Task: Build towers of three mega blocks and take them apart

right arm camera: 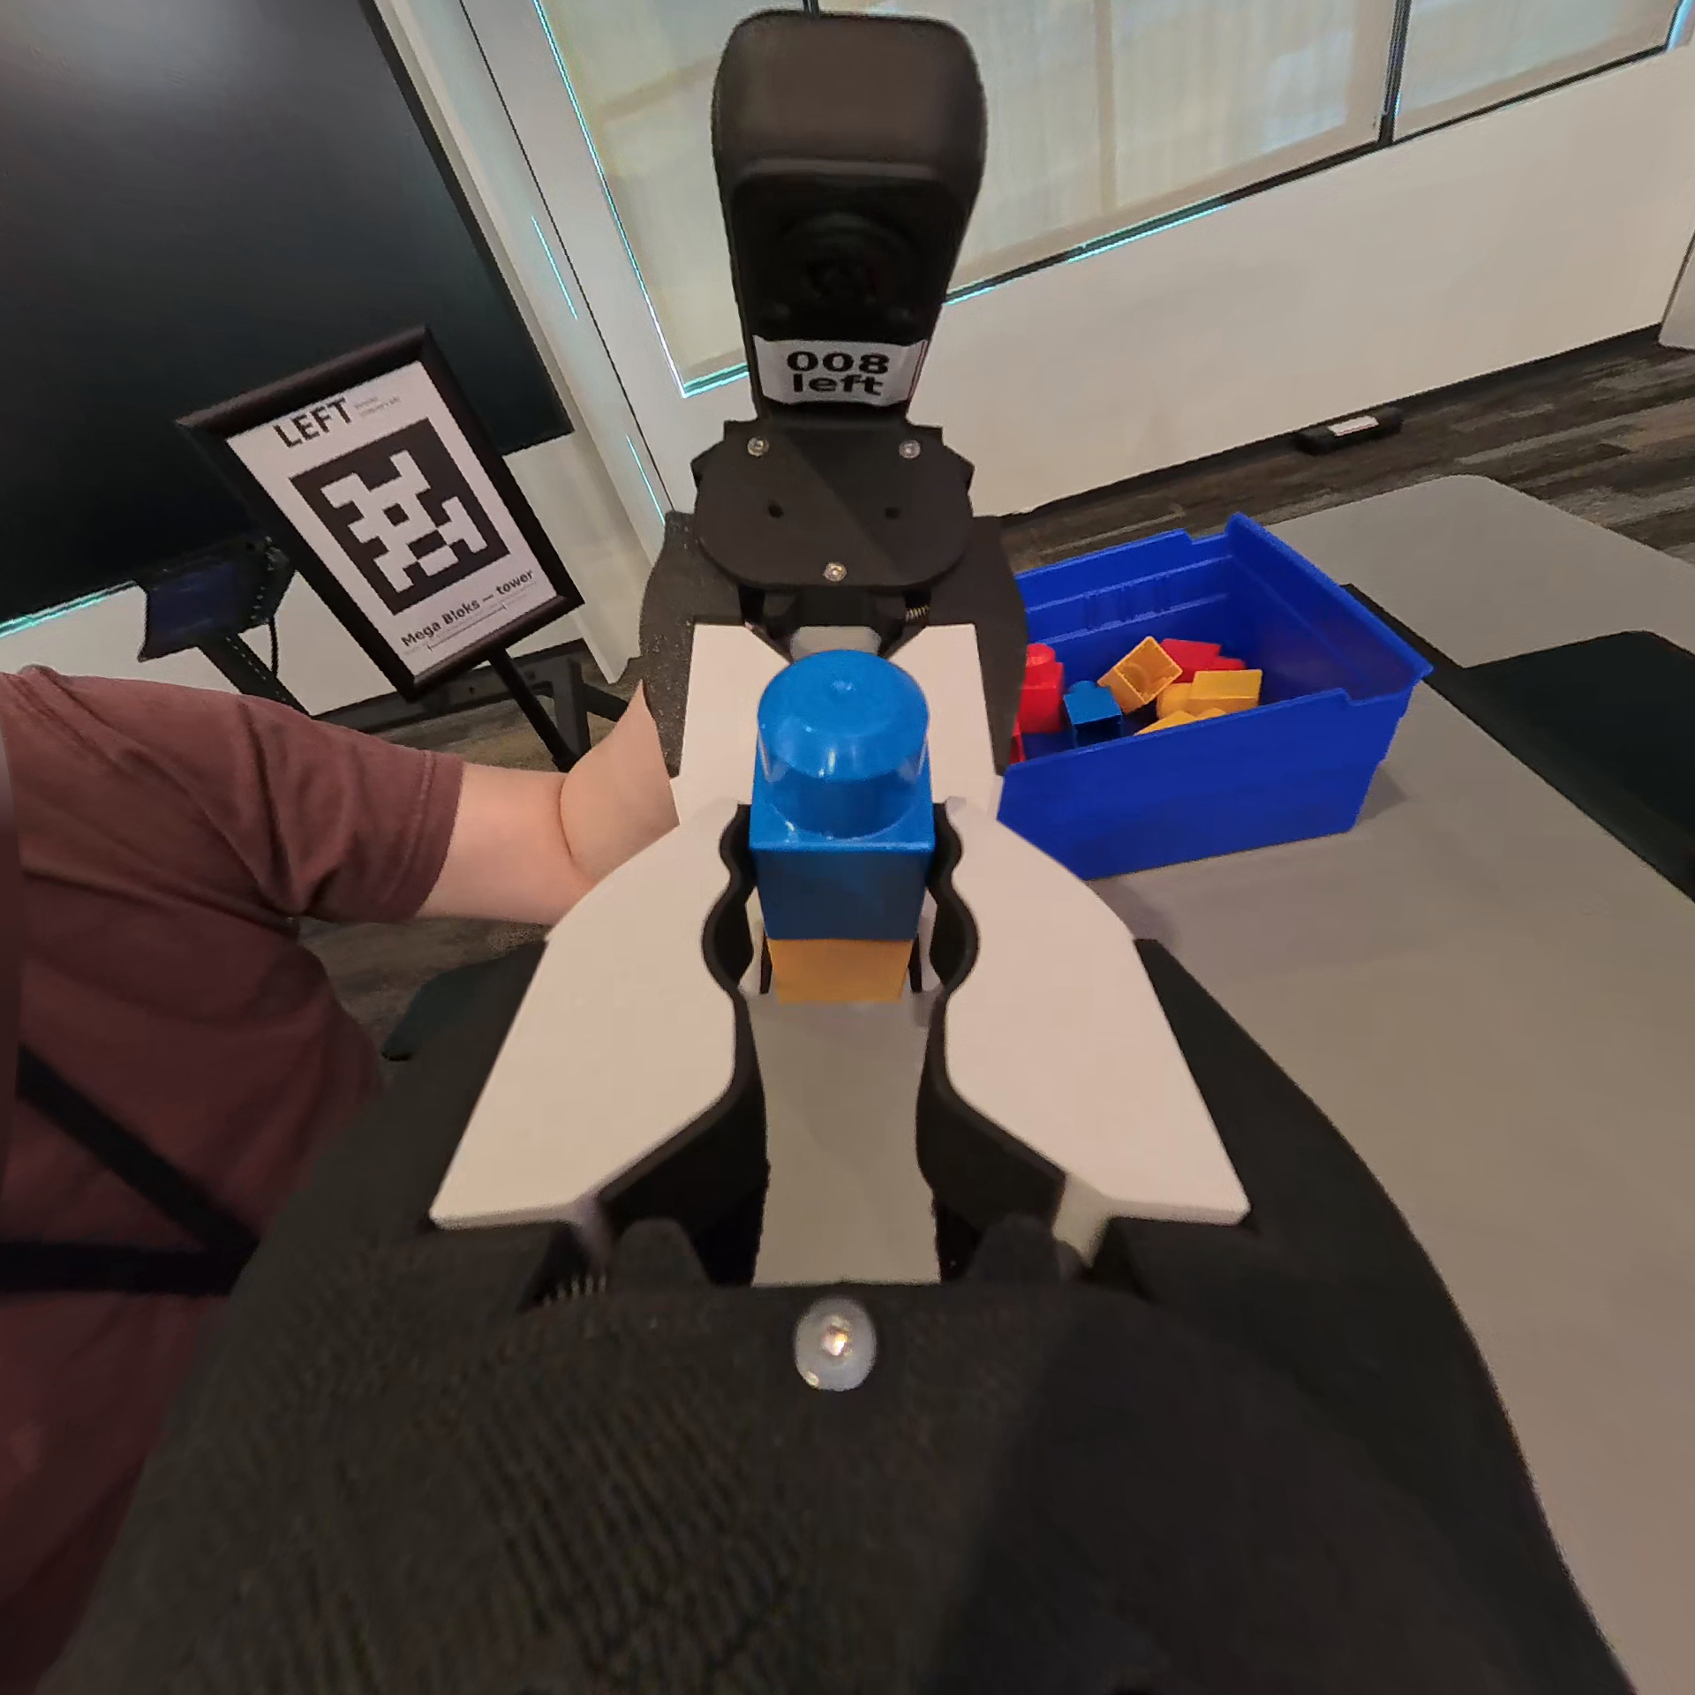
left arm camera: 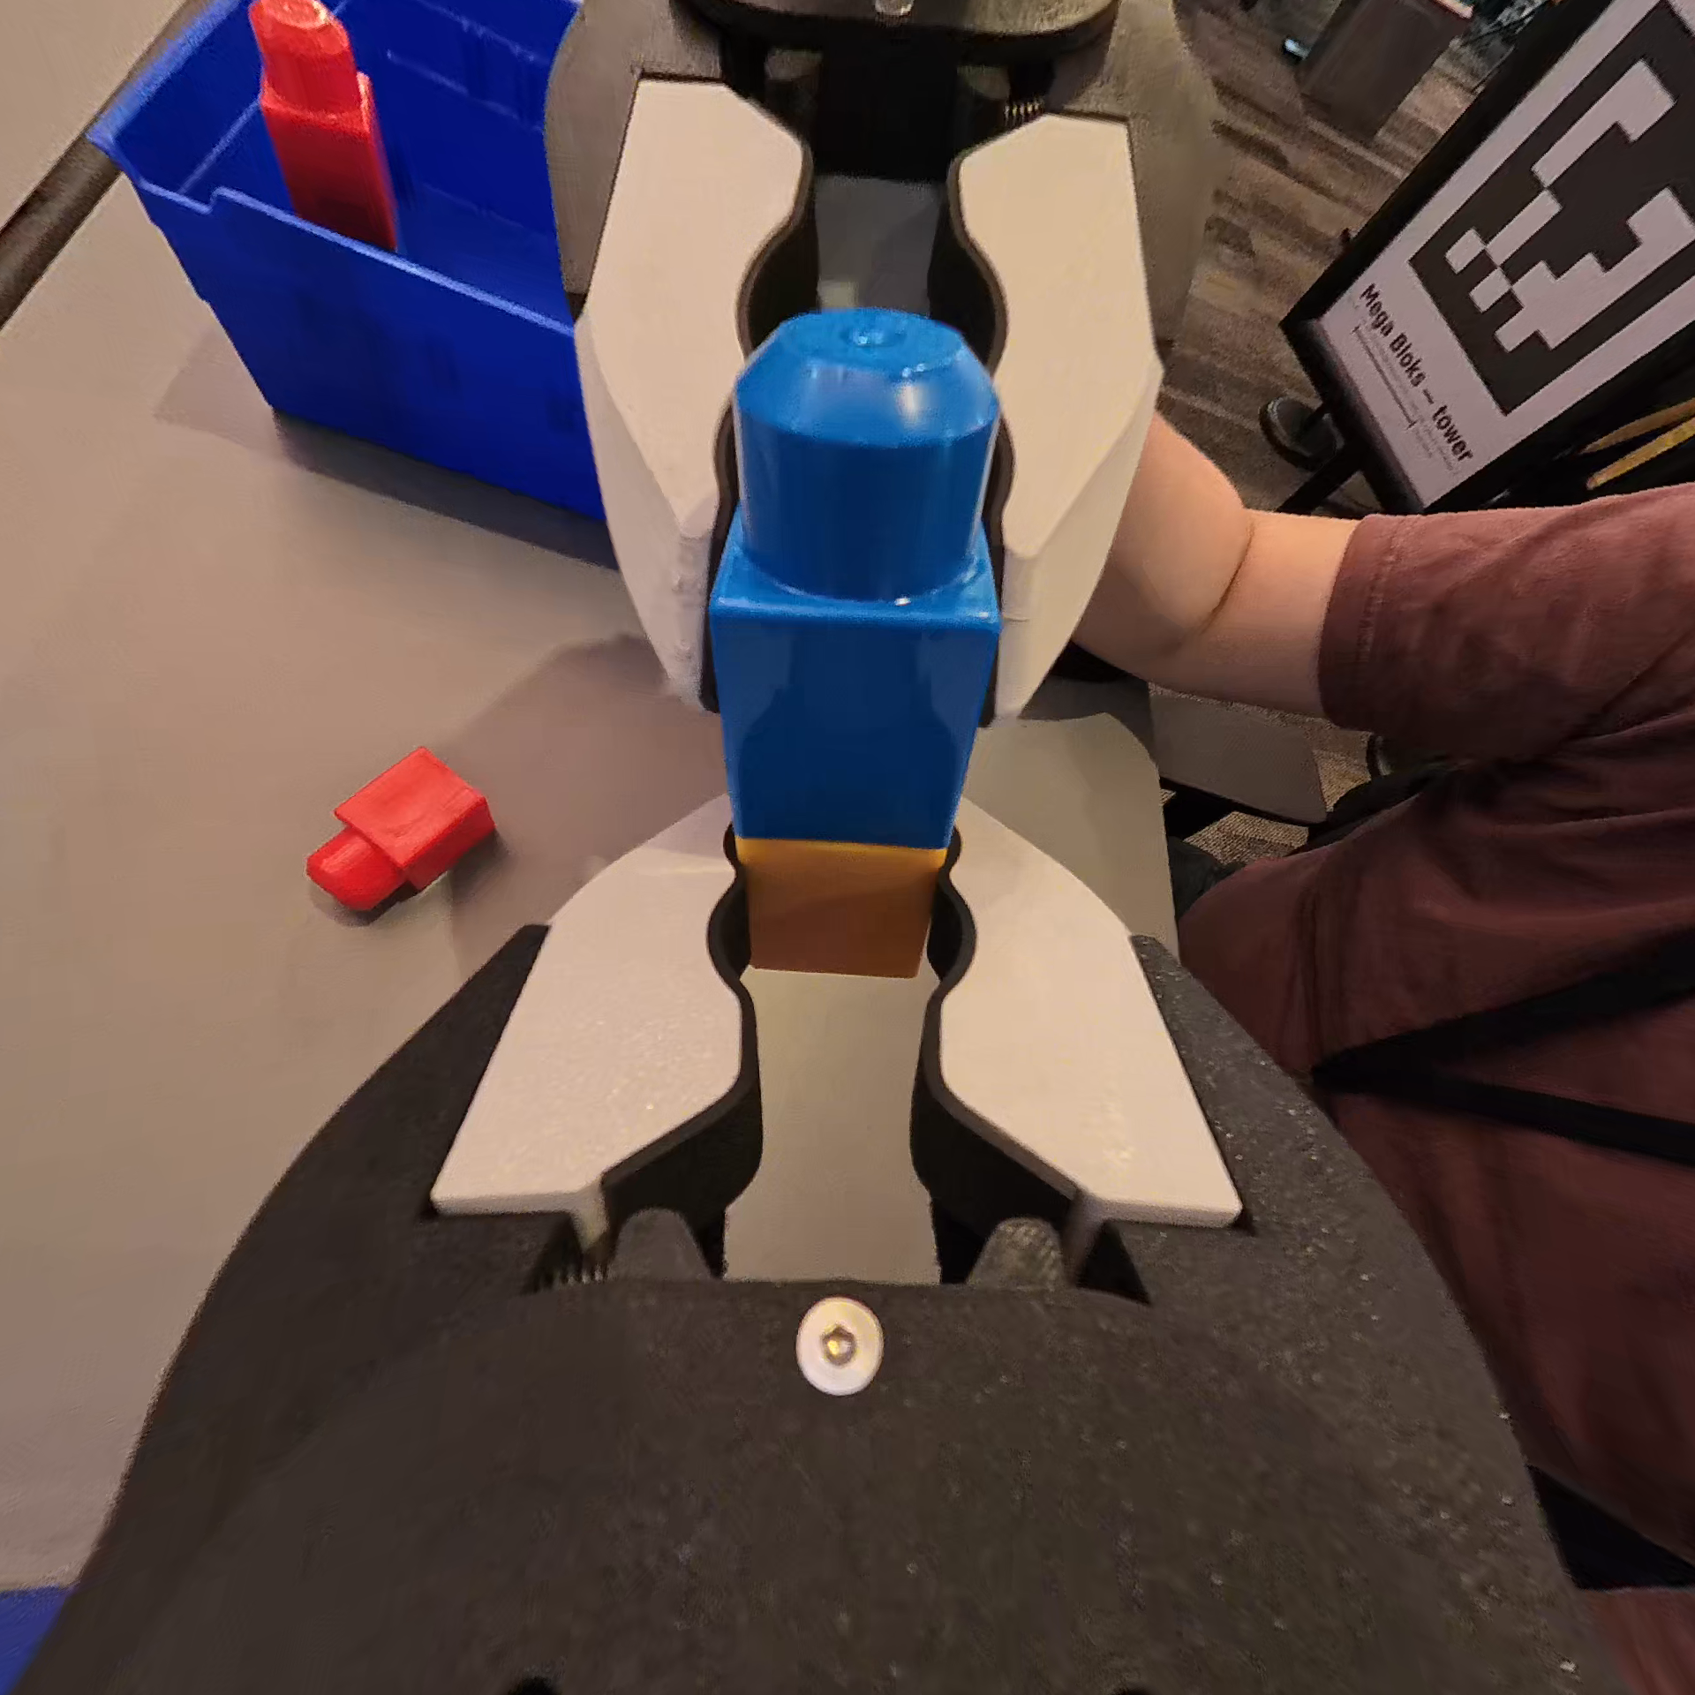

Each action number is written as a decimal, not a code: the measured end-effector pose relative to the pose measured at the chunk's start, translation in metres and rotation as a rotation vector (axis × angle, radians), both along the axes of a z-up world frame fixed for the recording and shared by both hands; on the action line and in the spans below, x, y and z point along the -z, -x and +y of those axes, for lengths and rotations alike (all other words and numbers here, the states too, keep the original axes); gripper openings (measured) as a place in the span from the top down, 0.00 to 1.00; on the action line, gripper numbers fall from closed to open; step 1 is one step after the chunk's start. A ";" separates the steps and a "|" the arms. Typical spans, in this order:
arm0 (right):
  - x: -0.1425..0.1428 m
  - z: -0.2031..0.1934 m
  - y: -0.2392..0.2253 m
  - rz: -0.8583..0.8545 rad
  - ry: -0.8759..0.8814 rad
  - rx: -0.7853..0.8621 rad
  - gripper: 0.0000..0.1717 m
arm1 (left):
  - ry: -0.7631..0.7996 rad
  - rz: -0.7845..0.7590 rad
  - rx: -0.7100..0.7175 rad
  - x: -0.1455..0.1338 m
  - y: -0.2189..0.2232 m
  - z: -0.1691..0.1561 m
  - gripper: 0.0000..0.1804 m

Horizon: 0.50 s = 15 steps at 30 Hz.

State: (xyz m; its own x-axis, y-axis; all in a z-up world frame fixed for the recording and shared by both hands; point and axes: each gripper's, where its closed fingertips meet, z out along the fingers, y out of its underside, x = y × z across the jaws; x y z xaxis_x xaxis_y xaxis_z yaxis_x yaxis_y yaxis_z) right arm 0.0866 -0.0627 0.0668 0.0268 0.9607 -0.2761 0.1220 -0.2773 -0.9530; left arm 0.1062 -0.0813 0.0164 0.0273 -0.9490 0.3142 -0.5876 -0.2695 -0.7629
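Grey surface (left arm camera: 183,642) in an office-like room with a dark carpet floor, windows and a framed marker sign on a stand (right arm camera: 385,514); near the surface's far-left corner in the left wrist view, a blue bin (left arm camera: 385,303) holds an upright red block (left arm camera: 321,138); closer, towards the left edge, a loose red block (left arm camera: 404,830) lies on its side; centre, lifted clear of the surface, a two-block stack: glossy blue block (left arm camera: 853,697), round stud on top, seated on a yellow block (left arm camera: 839,908). The left gripper (left arm camera: 839,903) is clamped on the yellow block, fingers pressing both flanks; facing it, the right gripper (right arm camera: 839,880) is clamped on the blue block's square body. To the right, a person's forearm and maroon sleeve (left arm camera: 1467,660).

The blocks look like light, hollow, rigid plastic, smooth enough to slip; flat side walls seem the best hold, not the rounded stud. The friction joint probably calls for a straight pull; twisting might jam it or let a block slip.
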 end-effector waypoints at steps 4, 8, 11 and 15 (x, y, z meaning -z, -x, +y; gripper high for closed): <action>-0.001 0.002 0.001 0.021 0.022 0.004 0.78 | 0.019 -0.004 -0.007 0.000 0.001 0.001 0.80; 0.002 0.002 0.002 0.011 0.014 -0.006 0.78 | 0.015 0.001 0.009 0.002 0.003 0.000 0.80; -0.010 0.010 -0.006 0.035 -0.078 0.065 0.67 | 0.066 -0.057 0.019 -0.008 0.009 0.001 0.80; 0.026 0.064 -0.034 -0.107 -0.059 0.333 0.74 | -0.012 -0.037 -0.146 -0.016 0.048 0.033 0.80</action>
State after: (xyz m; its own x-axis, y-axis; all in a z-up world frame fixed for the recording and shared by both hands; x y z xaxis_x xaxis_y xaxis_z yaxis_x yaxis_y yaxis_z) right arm 0.1204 0.0015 0.0410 0.3670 0.9087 -0.1989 0.1339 -0.2632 -0.9554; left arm 0.0577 -0.0482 0.0325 0.1536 -0.9396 0.3060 -0.5140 -0.3405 -0.7873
